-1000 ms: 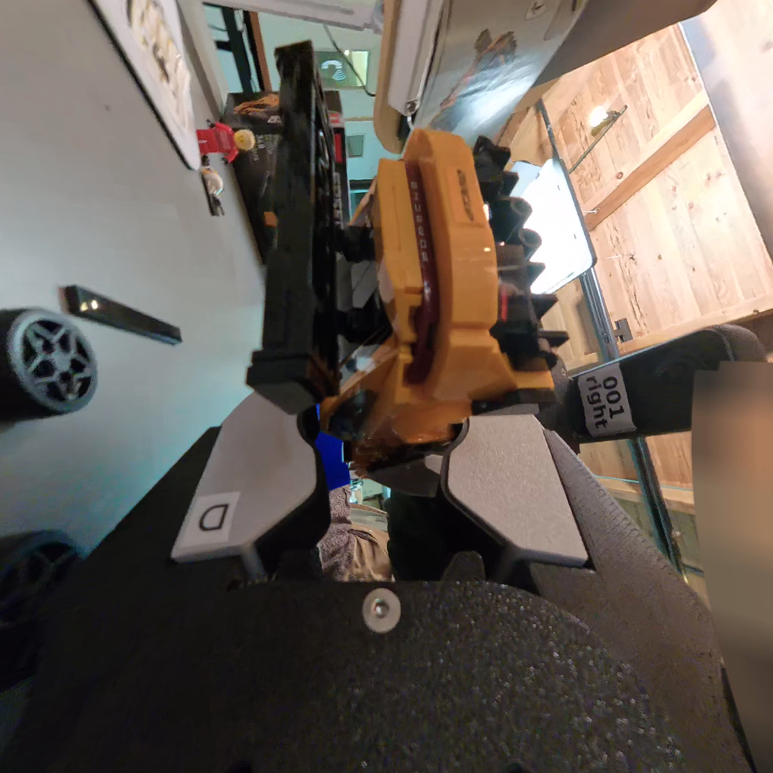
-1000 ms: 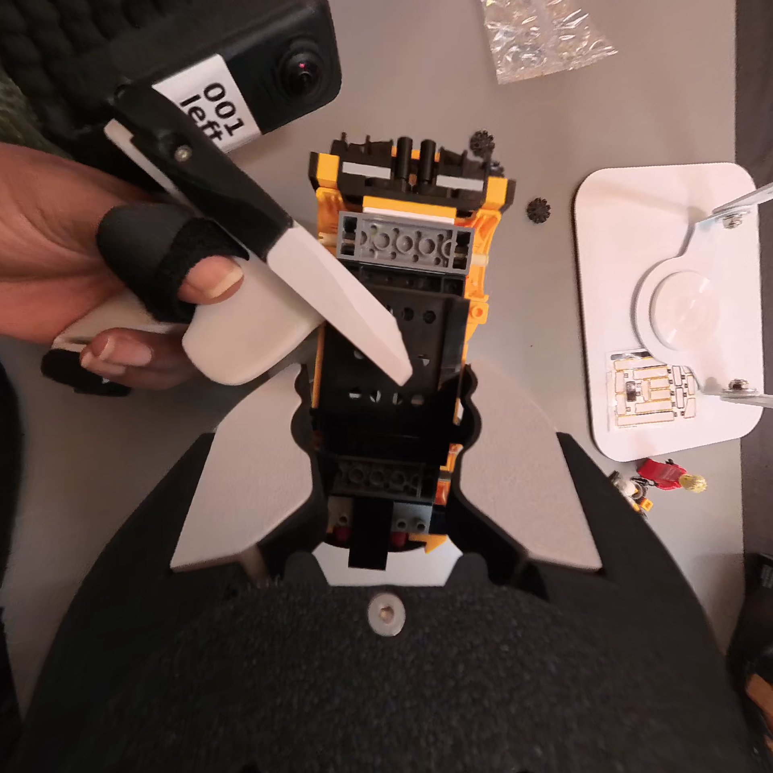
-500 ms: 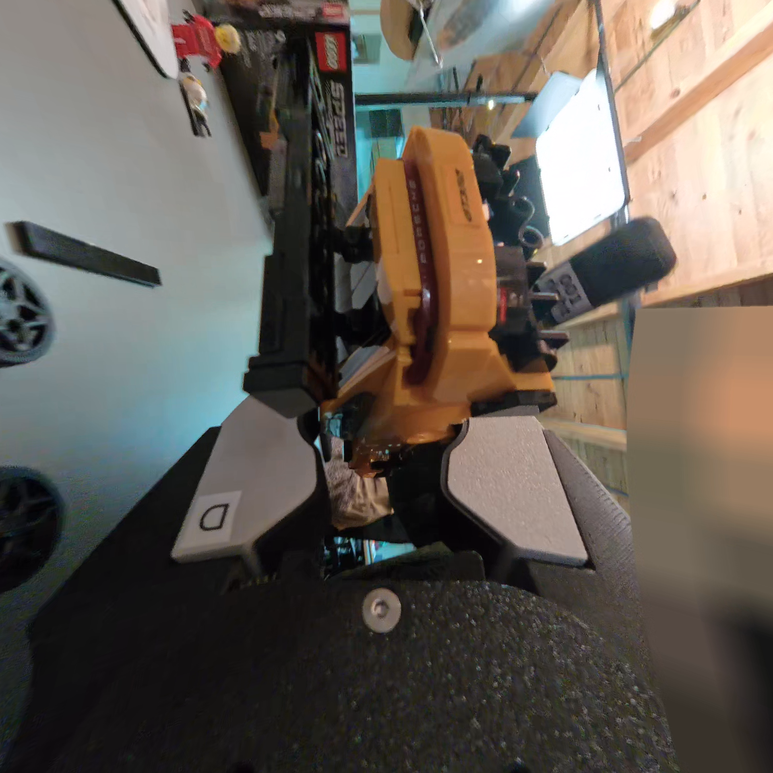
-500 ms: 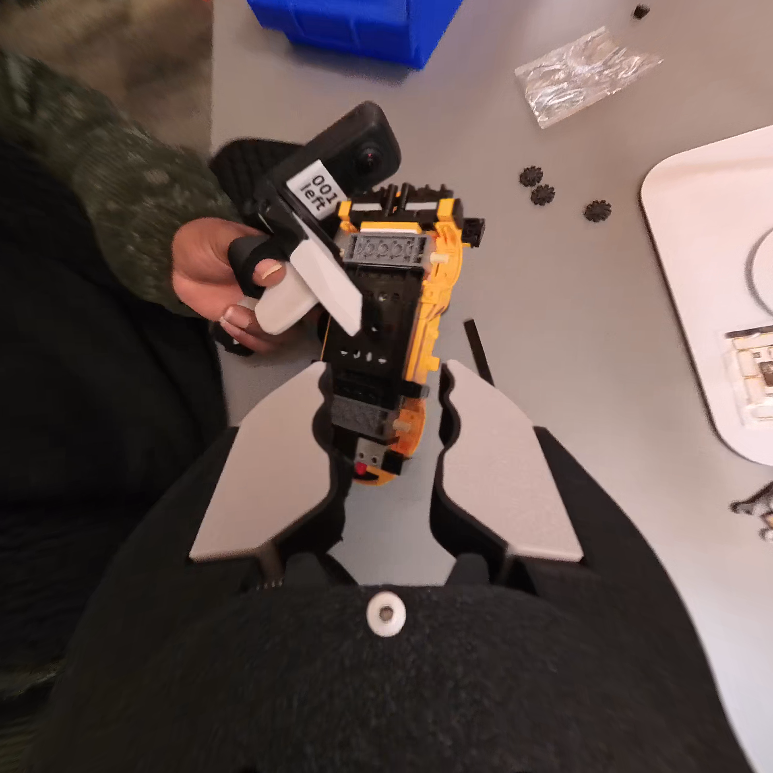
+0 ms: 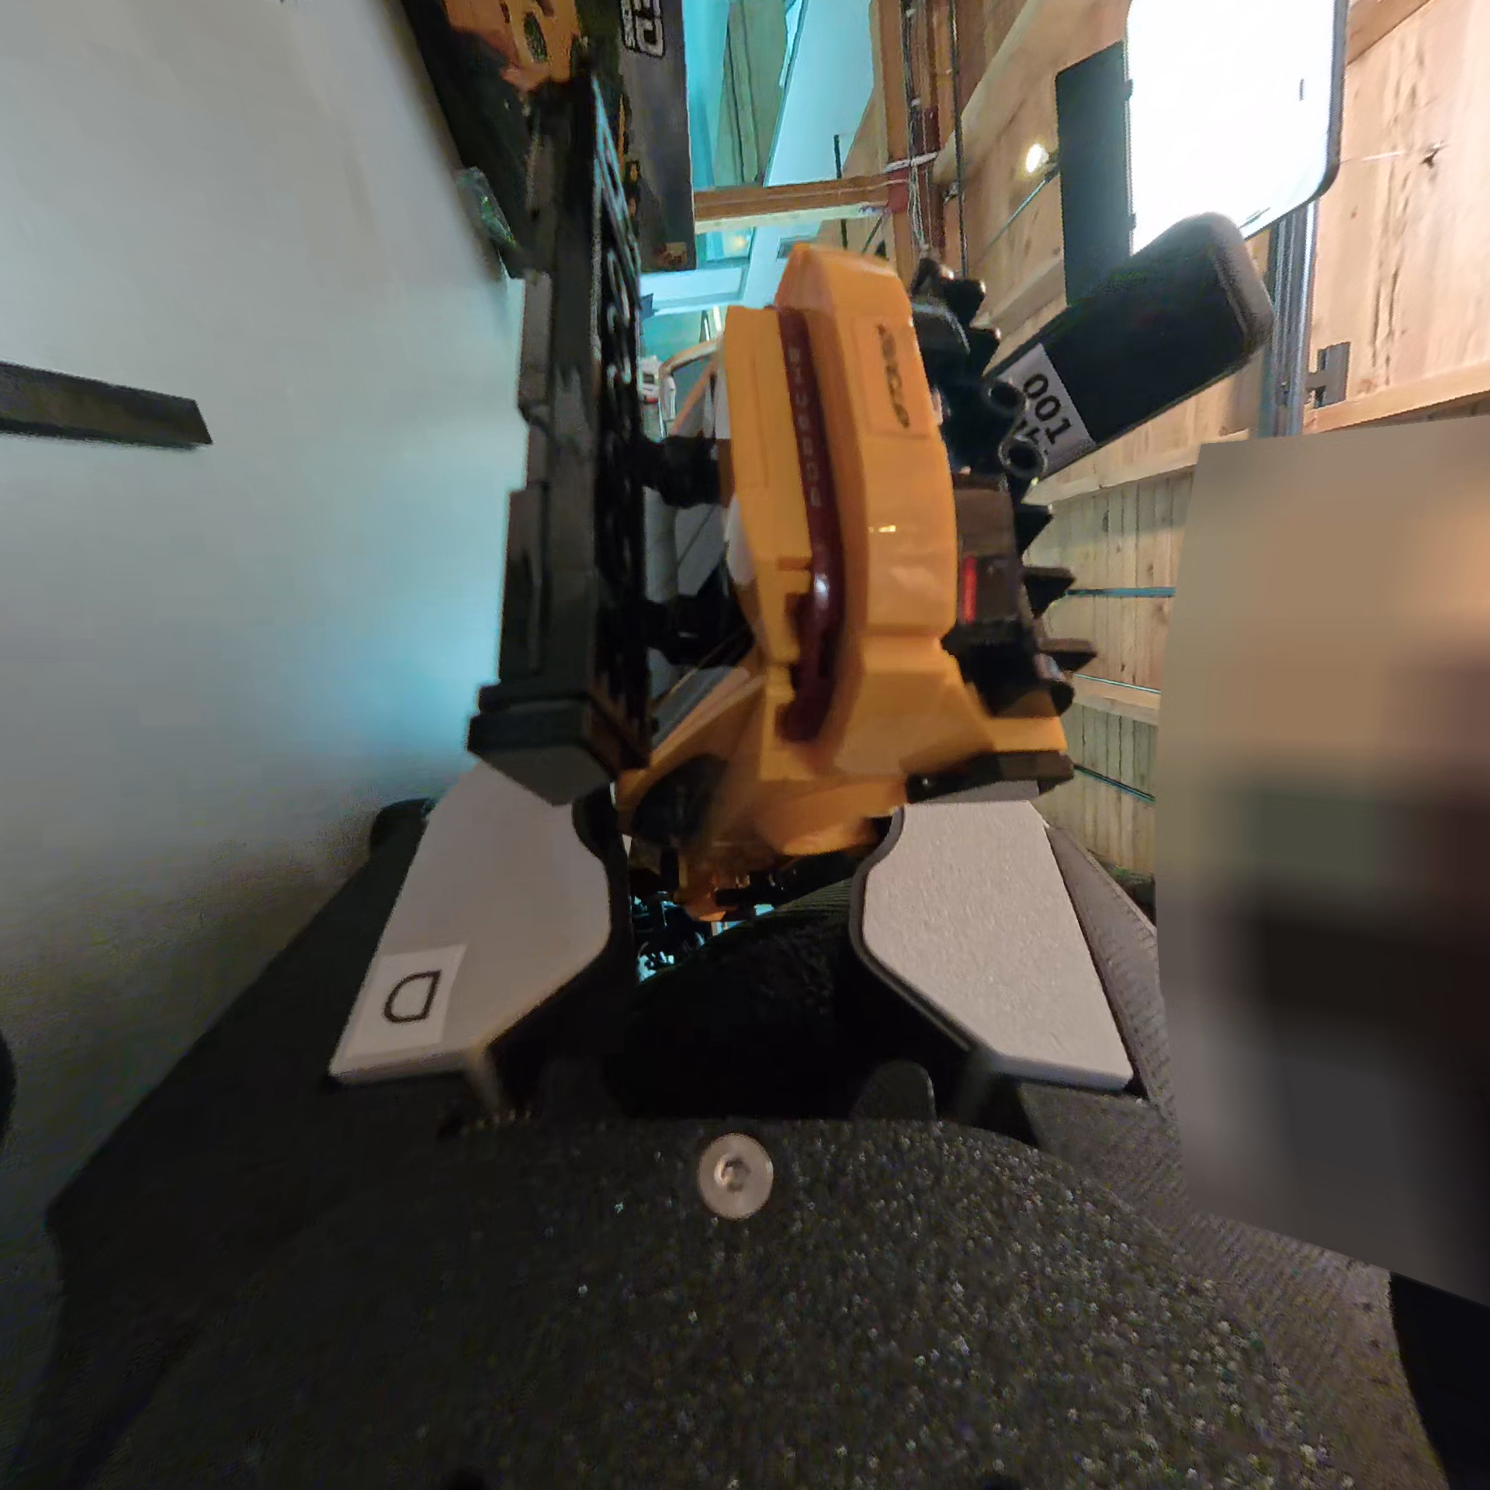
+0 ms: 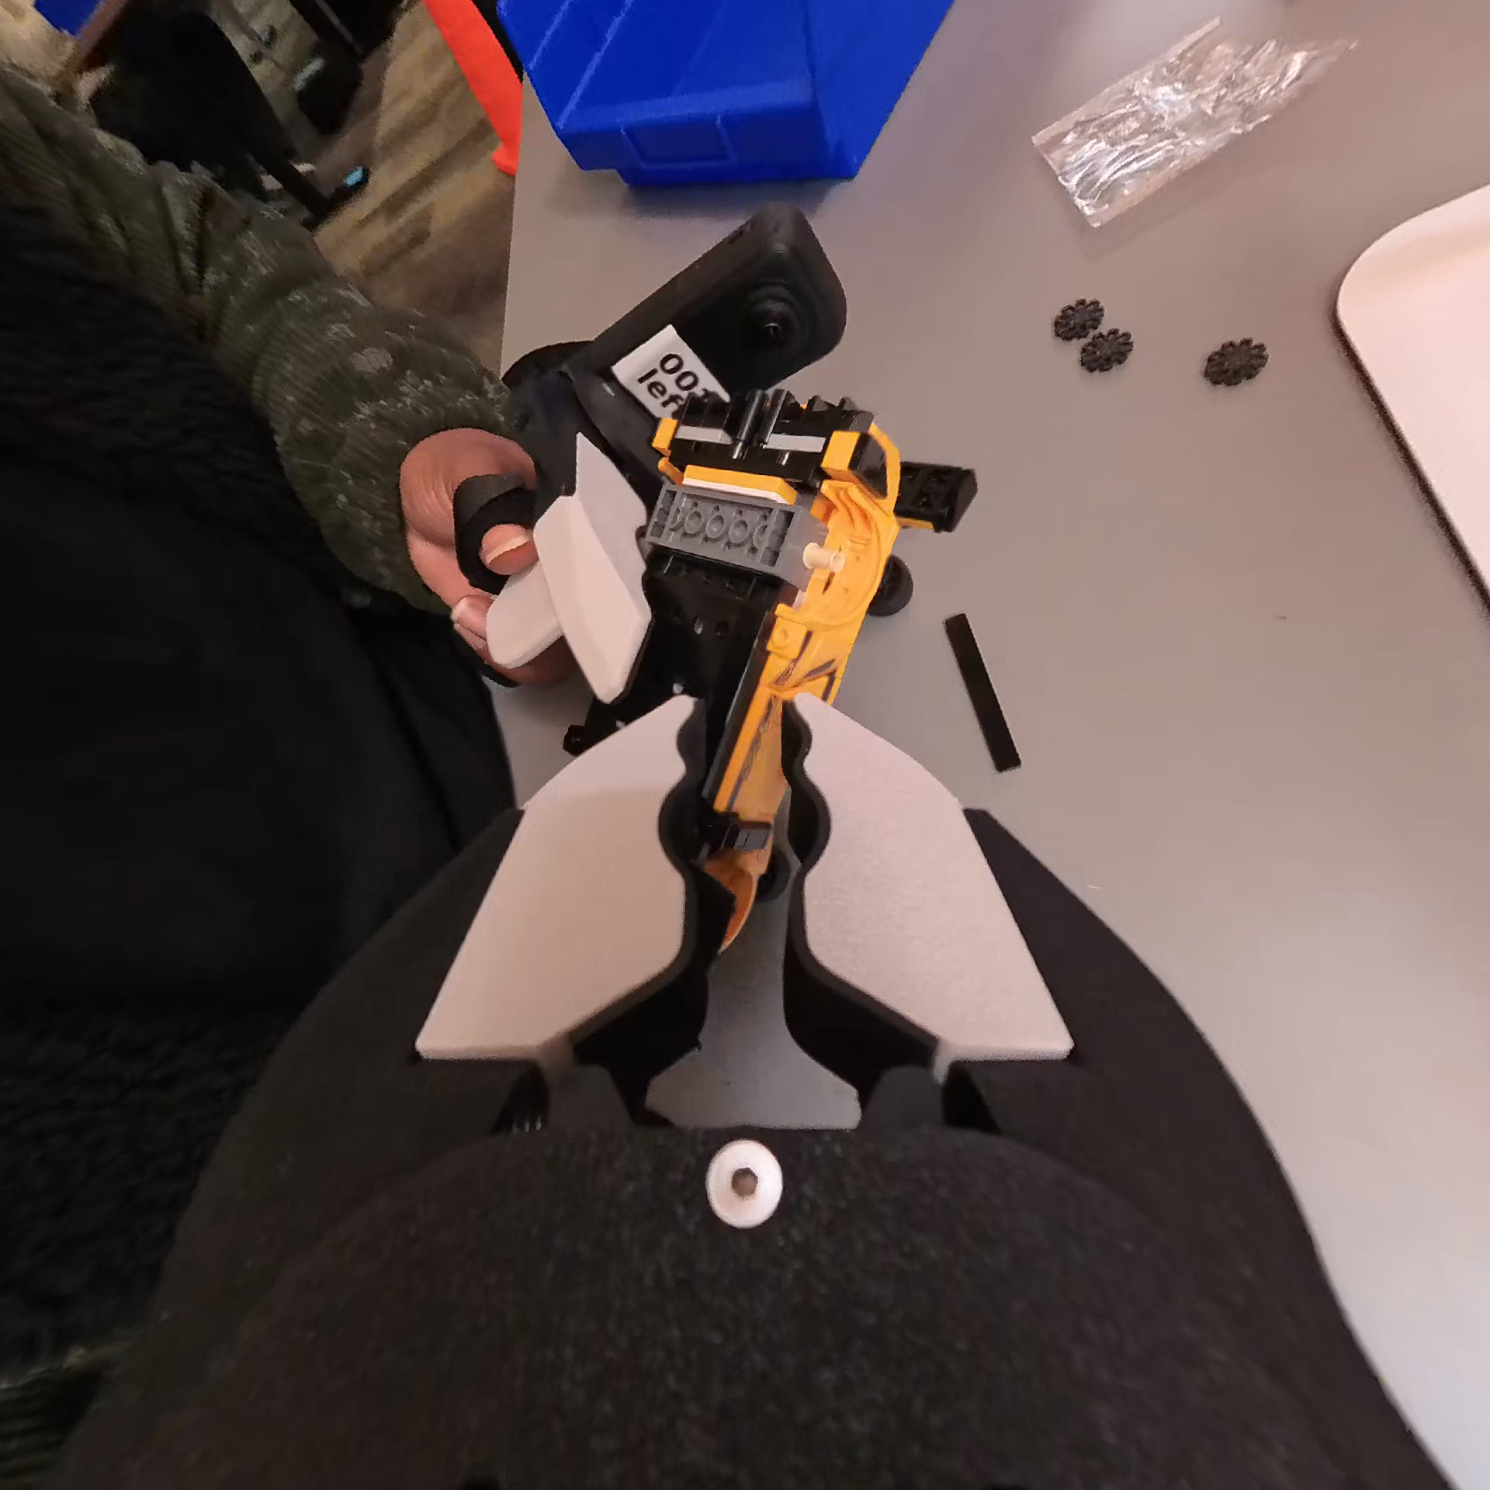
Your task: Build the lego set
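An orange and black lego car [image 6: 814,564] is held in the air, turned on its side with its black underside to the left. My left gripper [image 5: 750,798] is shut on the lego car [image 5: 838,564] across its roof and underside; its white fingers [image 6: 601,597] show in the right wrist view. My right gripper [image 6: 742,742] has its jaws narrowed around the car's near end, with the orange side panel between the pads. The right gripper's camera body [image 5: 1129,363] shows behind the car in the left wrist view.
On the grey table [image 6: 1129,887] lie a black flat strip [image 6: 982,692], three small black gears [image 6: 1084,322], a clear plastic bag [image 6: 1177,121], a blue bin [image 6: 726,81] and a white board [image 6: 1435,363]. A lego box [image 5: 637,121] stands behind. A person's sleeve [image 6: 322,363] is at left. Left and right tips are no more than a few centimetres apart.
The car has turned from underside-up to edge-on in the right wrist view. My right gripper let go of its wide hold, drew back, then narrowed on the car's near end. My left gripper kept its hold.
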Demonstrator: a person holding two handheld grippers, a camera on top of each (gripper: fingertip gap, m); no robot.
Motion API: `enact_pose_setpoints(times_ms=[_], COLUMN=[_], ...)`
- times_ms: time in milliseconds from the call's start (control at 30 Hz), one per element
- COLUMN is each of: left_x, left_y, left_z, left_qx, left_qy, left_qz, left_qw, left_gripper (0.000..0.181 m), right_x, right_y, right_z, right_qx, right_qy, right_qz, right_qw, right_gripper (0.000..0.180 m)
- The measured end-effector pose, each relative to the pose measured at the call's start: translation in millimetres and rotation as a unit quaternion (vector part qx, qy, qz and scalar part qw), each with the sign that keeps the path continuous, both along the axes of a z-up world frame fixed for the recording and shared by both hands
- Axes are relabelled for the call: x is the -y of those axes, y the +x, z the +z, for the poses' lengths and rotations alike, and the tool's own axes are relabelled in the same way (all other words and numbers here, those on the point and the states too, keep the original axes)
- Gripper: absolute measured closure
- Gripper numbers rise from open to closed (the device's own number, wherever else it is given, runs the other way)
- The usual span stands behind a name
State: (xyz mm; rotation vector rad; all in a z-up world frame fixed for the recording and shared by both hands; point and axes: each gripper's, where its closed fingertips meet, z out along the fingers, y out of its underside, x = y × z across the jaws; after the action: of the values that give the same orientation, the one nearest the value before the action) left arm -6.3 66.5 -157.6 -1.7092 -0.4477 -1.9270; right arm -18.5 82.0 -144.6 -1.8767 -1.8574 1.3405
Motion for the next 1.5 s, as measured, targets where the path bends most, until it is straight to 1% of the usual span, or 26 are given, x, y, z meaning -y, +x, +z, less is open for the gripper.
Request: enact_pose_setpoints(times_ms=[100,200,367,467,533,600,667,733,833,900,967,1100,1300,1500], left_x=[0,0,1,1,2,2,1,0,-1,-2,-2,-1,-1,1], left_y=[4,6,6,5,5,4,4,4,4,3,3,3,3,4], left_z=[-3,-8,-9,-9,-9,-10,-11,-13,-14,-15,-16,-16,-15,-14], left_qx=[-0.004,-0.004,-0.010,-0.001,0.000,-0.002,-0.005,-0.006,-0.008,-0.011,-0.008,-0.004,-0.002,0.004], left_qy=[-0.005,-0.018,-0.014,-0.018,-0.019,-0.021,-0.024,-0.030,-0.032,-0.035,-0.036,-0.032,-0.018,-0.010], left_qz=[-0.013,-0.026,-0.035,-0.034,-0.032,-0.031,-0.027,-0.023,-0.017,-0.014,-0.014,-0.014,-0.008,-0.013], left_qw=[1.000,1.000,0.999,0.999,0.999,0.999,0.999,0.999,0.999,0.999,0.999,0.999,1.000,1.000], left_gripper=[0.123,0.123,0.123,0.123,0.123,0.123,0.123,0.123,0.123,0.123,0.123,0.122,0.123,0.122], right_x=[0,-3,-3,-4,-4,-3,-3,-2,-3,-4,-4,-5,-4,-1], right_y=[0,0,3,4,4,4,3,1,0,0,1,3,3,2], right_z=[-4,-8,-8,-8,-6,-4,-5,-10,-17,-18,-19,-20,-18,-18], right_qx=[0.004,0.008,0.014,0.017,0.017,0.015,0.019,0.029,0.048,0.055,0.062,0.078,0.086,0.096], right_qy=[-0.021,-0.028,-0.047,-0.047,-0.052,-0.060,-0.049,-0.016,0.032,0.043,0.046,0.024,-0.034,-0.053], right_qz=[-0.004,-0.017,-0.024,-0.031,-0.035,-0.038,-0.040,-0.041,-0.047,-0.054,-0.056,-0.076,-0.115,-0.125], right_qw=[1.000,0.999,0.999,0.998,0.998,0.997,0.998,0.999,0.997,0.996,0.995,0.994,0.989,0.986], right_gripper=[0.161,0.166,0.167,0.170,0.169,0.164,0.159,0.159,0.164,0.171,0.172,0.172,0.172,0.171])
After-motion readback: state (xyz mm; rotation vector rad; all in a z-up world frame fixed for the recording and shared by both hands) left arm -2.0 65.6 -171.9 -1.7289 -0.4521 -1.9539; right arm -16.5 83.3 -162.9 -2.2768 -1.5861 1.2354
